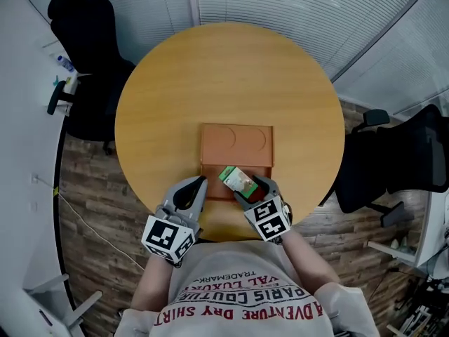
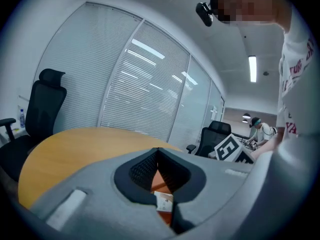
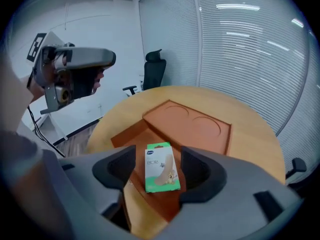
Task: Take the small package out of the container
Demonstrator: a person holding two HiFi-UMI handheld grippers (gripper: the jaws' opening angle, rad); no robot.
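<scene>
An orange container (image 1: 235,140) lies on the round wooden table (image 1: 210,76), with two round hollows at its far end. A small green and white package (image 1: 237,180) lies flat in its near part. My right gripper (image 1: 251,187) stands open around the package (image 3: 161,168), with a gap on each side between pads and box. In the right gripper view (image 3: 159,160) the container (image 3: 192,125) stretches beyond. My left gripper (image 1: 202,182) is shut, its tips by the container's near left edge. Through the gap behind the left gripper's (image 2: 158,149) tips I see the package (image 2: 163,201).
Black office chairs stand at the far left (image 1: 88,41) and at the right (image 1: 400,156) of the table. A white desk (image 1: 28,118) runs along the left. Slatted blinds close the far side. The table's near edge is right in front of the person's body.
</scene>
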